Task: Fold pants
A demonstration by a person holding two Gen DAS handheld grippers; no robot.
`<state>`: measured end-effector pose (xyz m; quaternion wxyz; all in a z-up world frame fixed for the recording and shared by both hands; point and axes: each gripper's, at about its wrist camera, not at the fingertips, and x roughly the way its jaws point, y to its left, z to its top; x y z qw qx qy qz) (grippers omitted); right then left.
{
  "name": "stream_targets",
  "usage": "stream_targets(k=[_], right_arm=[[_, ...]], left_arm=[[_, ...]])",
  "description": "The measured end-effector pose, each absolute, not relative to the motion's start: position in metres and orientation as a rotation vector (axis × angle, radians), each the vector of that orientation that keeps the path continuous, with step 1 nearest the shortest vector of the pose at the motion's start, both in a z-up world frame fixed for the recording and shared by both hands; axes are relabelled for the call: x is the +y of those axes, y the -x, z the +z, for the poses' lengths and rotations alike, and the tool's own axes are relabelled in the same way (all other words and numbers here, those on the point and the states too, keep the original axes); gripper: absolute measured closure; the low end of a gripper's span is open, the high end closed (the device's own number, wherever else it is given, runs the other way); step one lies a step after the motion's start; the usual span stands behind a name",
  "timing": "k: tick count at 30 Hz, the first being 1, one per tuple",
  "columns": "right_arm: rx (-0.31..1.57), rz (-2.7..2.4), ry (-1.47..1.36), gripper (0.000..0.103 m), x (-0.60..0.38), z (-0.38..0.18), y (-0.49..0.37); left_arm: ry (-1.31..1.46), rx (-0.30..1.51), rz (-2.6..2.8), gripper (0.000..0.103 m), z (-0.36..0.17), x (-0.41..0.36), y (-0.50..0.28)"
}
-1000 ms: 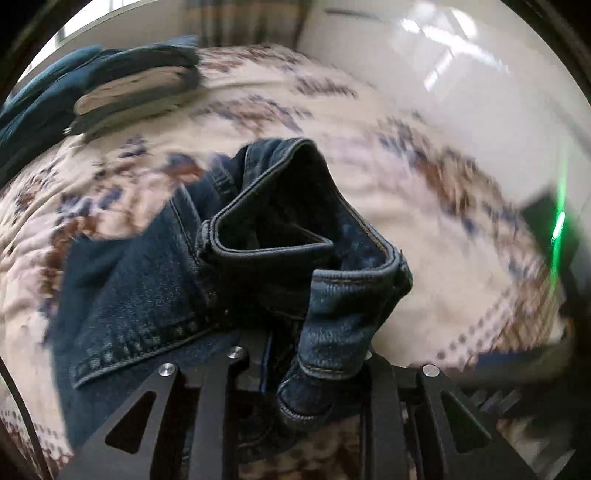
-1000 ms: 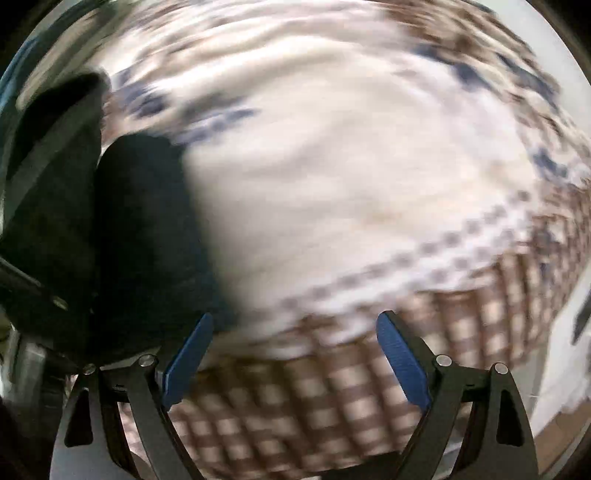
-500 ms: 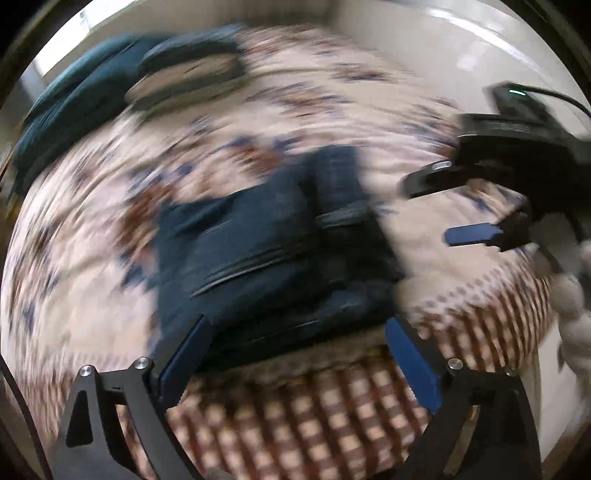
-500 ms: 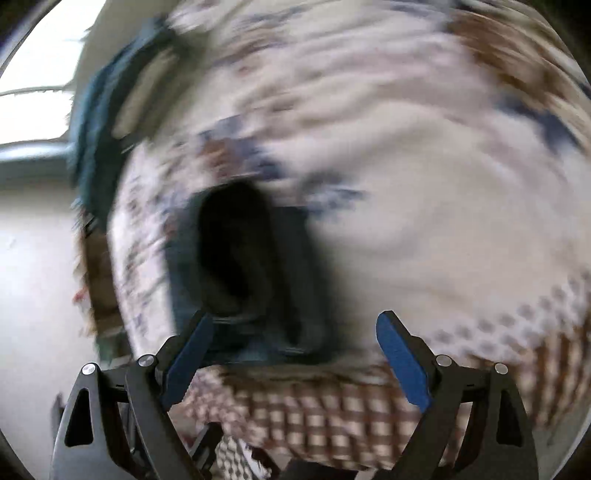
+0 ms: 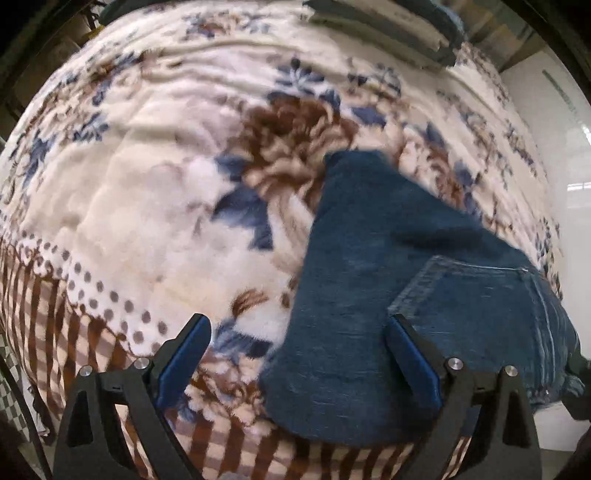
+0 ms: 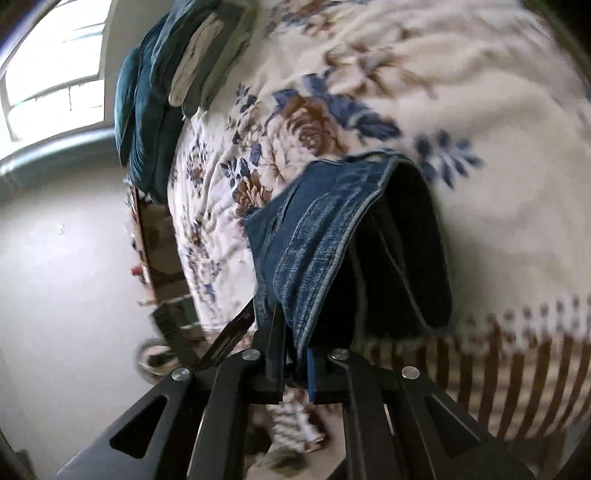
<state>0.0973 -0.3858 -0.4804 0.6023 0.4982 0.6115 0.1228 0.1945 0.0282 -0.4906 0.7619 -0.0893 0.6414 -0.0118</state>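
Dark blue denim pants (image 5: pixel 388 288) lie bunched near the front edge of a floral blanket (image 5: pixel 147 192), a back pocket facing up. My left gripper (image 5: pixel 299 354) is open, its blue pads just above the pants' near edge and holding nothing. My right gripper (image 6: pixel 295 358) is shut on the pants' waistband (image 6: pixel 314 240), which rises from the jaws and opens into a dark hollow. The rest of the pants is hidden behind the waistband in the right wrist view.
A pile of teal and grey folded clothes (image 6: pixel 166 85) lies at the far end of the bed, also in the left wrist view (image 5: pixel 388 29). The blanket's brown striped border (image 5: pixel 55 325) hangs over the near edge. A bright window (image 6: pixel 51 74) and pale floor lie to the left.
My left gripper let go of the pants and opened, then swung left over the blanket. My right gripper moved onto the waistband and closed on it.
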Motion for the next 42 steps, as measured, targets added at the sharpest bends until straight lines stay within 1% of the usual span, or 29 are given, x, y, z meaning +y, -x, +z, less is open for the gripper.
stream_targets(k=[2,3,6,9,10,11,12,13,14,16,18,20,21,23,24,25,26,28,30,31,33,35,36,37,39,41,42], right_arm=[[1.481,0.197,-1.121,0.094,-0.397,-0.495,-0.084],[1.505,0.161,-1.093,0.094,-0.401,-0.501,-0.081],[1.626,0.075,-0.969,0.094,-0.398,-0.544,-0.079],[1.69,0.082,-0.872,0.089,-0.384,-0.555,-0.089],[1.701,0.101,-0.823,0.076,-0.38,-0.55,-0.094],[1.705,0.094,-0.78,0.064,-0.379,-0.541,-0.099],[1.69,0.101,-0.758,0.039,-0.38,-0.529,-0.103],[1.667,0.111,-0.76,0.021,-0.383,-0.522,-0.106],[1.616,0.123,-0.784,0.019,-0.388,-0.508,-0.107],[1.564,0.127,-0.83,0.019,-0.398,-0.498,-0.112],[1.547,0.13,-0.896,0.019,-0.402,-0.505,-0.122],[1.538,0.115,-0.965,0.019,-0.401,-0.527,-0.14],[1.523,0.11,-1.017,0.02,-0.403,-0.537,-0.147],[1.462,0.106,-1.155,0.044,-0.405,-0.557,-0.154],[1.424,0.134,-1.208,0.089,-0.403,-0.559,-0.158],[1.382,0.149,-1.226,0.095,-0.4,-0.554,-0.161],[1.33,0.156,-1.129,0.095,-0.395,-0.533,-0.166],[1.362,0.109,-0.938,0.095,-0.387,-0.522,-0.17],[1.448,0.058,-0.93,0.095,-0.387,-0.541,-0.166],[1.489,0.034,-0.934,0.089,-0.388,-0.552,-0.165],[1.528,0.058,-0.941,0.077,-0.389,-0.555,-0.165],[1.538,0.167,-0.903,0.057,-0.379,-0.538,-0.163],[1.545,0.181,-0.852,0.029,-0.375,-0.527,-0.157],[1.551,0.175,-0.797,0.015,-0.37,-0.519,-0.151],[1.609,0.16,-0.737,0.015,-0.362,-0.52,-0.135],[1.693,0.158,-0.775,0.016,-0.352,-0.541,-0.119],[1.707,0.15,-0.794,0.023,-0.344,-0.548,-0.119]], left_arm=[[0.195,1.433,-0.04,0.006,-0.499,0.029,-0.194],[0.177,1.454,-0.046,0.004,-0.506,0.028,-0.194],[0.126,1.5,-0.054,0.0,-0.518,0.024,-0.193],[0.066,1.501,-0.063,0.0,-0.515,0.016,-0.193],[0.046,1.5,-0.068,0.001,-0.512,0.013,-0.194],[0.029,1.491,-0.073,0.001,-0.506,0.011,-0.194],[0.026,1.472,-0.079,0.001,-0.496,0.009,-0.195],[0.036,1.453,-0.085,0.001,-0.488,0.008,-0.197],[0.062,1.424,-0.09,0.001,-0.478,0.008,-0.201],[0.112,1.391,-0.101,0.001,-0.469,0.006,-0.211],[0.131,1.395,-0.099,0.001,-0.476,0.004,-0.222],[0.149,1.406,-0.095,0.001,-0.487,0.0,-0.233],[0.155,1.416,-0.097,0.001,-0.493,-0.001,-0.237],[0.132,1.433,-0.089,0.001,-0.505,-0.004,-0.239],[0.093,1.451,-0.078,0.001,-0.512,-0.006,-0.239],[0.074,1.466,-0.08,0.0,-0.519,-0.006,-0.238],[0.074,1.467,-0.085,0.0,-0.52,-0.004,-0.235],[0.096,1.463,-0.116,0.0,-0.523,0.0,-0.231],[0.078,1.466,-0.12,0.0,-0.522,0.0,-0.229],[0.071,1.467,-0.119,0.0,-0.52,0.0,-0.228],[0.041,1.461,-0.102,0.0,-0.512,0.001,-0.224],[0.017,1.434,-0.098,0.0,-0.503,0.001,-0.219],[-0.001,1.407,-0.103,0.0,-0.499,0.0,-0.215],[-0.027,1.396,-0.106,0.0,-0.499,-0.002,-0.211],[-0.065,1.399,-0.104,0.0,-0.507,-0.006,-0.205],[-0.013,1.408,-0.104,0.0,-0.515,-0.002,-0.205],[0.003,1.416,-0.107,0.0,-0.517,0.0,-0.206]])
